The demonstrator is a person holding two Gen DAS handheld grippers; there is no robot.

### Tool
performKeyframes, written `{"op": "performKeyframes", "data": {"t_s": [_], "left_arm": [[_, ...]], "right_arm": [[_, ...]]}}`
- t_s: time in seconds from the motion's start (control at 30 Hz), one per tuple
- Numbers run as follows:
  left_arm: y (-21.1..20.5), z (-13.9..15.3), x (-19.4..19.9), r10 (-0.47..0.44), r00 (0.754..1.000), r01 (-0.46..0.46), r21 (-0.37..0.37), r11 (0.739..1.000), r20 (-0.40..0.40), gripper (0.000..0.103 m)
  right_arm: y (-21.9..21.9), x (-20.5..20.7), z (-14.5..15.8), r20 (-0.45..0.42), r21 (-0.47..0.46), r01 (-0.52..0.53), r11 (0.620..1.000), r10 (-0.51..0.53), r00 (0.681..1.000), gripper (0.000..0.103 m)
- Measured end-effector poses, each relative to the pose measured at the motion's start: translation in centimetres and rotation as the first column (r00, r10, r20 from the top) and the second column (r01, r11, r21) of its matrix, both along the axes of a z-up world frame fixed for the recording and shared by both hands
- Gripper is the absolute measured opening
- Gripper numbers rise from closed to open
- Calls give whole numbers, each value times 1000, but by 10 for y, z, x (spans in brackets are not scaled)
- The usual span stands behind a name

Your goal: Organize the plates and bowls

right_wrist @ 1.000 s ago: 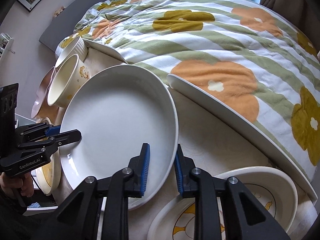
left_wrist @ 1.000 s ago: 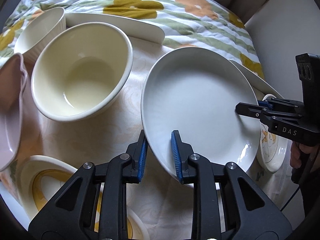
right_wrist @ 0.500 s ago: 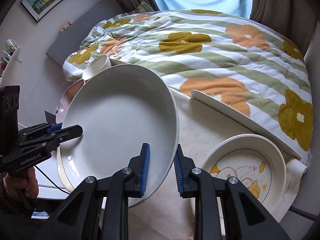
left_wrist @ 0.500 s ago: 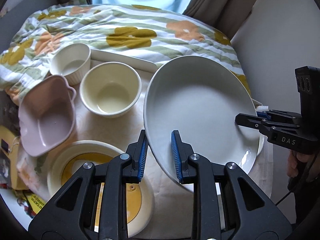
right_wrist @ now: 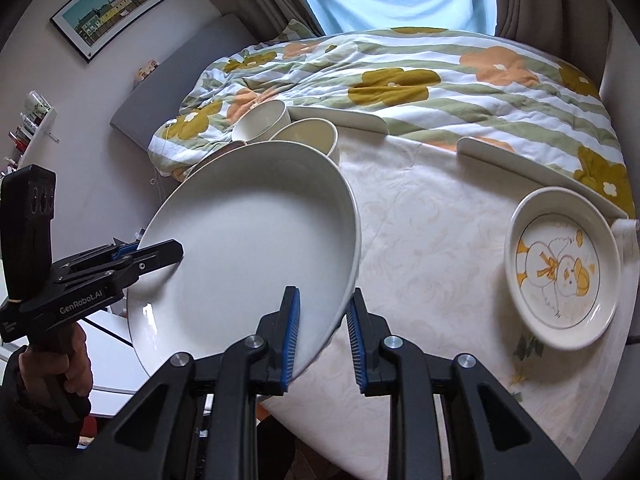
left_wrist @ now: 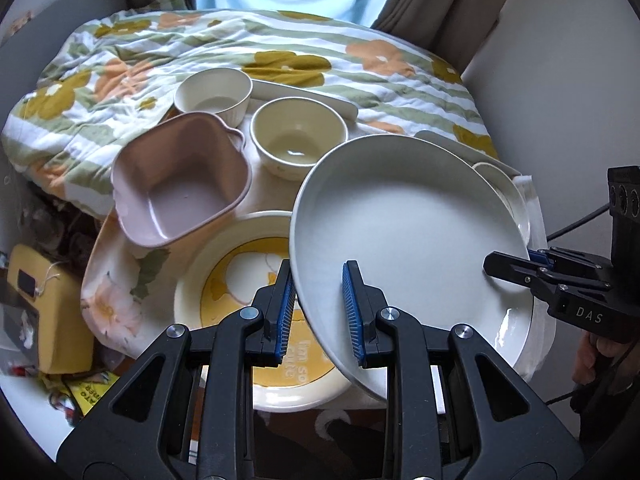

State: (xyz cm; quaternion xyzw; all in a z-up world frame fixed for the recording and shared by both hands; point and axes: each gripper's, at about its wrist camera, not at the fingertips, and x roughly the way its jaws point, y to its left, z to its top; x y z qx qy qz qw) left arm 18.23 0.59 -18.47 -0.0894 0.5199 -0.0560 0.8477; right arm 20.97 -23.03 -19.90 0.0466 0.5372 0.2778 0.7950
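Observation:
A large white plate (left_wrist: 408,232) is held in the air above the table by both grippers. My left gripper (left_wrist: 318,310) is shut on its near rim. My right gripper (right_wrist: 322,340) is shut on the opposite rim of the large white plate (right_wrist: 248,256). A yellow-patterned plate (left_wrist: 236,276) lies under it in the left wrist view. A pink square bowl (left_wrist: 180,188), a cream bowl (left_wrist: 298,134) and a white ribbed bowl (left_wrist: 214,94) stand behind. A duck-patterned plate (right_wrist: 560,268) lies at the right in the right wrist view.
A flowered quilt (left_wrist: 280,52) covers the bed behind the table (right_wrist: 420,216). Two long white dishes (right_wrist: 532,168) lie at the table's far edge. A yellow box (left_wrist: 48,296) sits at the left beside the table. A wall stands at the right.
Both grippers have lifted the large white plate up and back from the table. More of the table and the dishes shows below it now.

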Motion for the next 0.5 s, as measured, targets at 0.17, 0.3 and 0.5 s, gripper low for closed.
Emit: {"op": "performKeyframes", "data": {"t_s": [0.17, 0.3, 0.5], "left_arm": [[30, -24, 0, -87, 996, 86, -29, 996, -34, 21], [48, -54, 2, -165, 984, 163, -39, 986, -68, 21], [62, -94, 5, -250, 962, 244, -63, 968, -113, 21]], "right_arm": [[25, -24, -19, -24, -15, 108, 994, -108, 994, 22], [48, -41, -38, -35, -63, 185, 981, -187, 982, 22], [68, -55, -56, -13, -137, 280, 950, -285, 959, 22]]}}
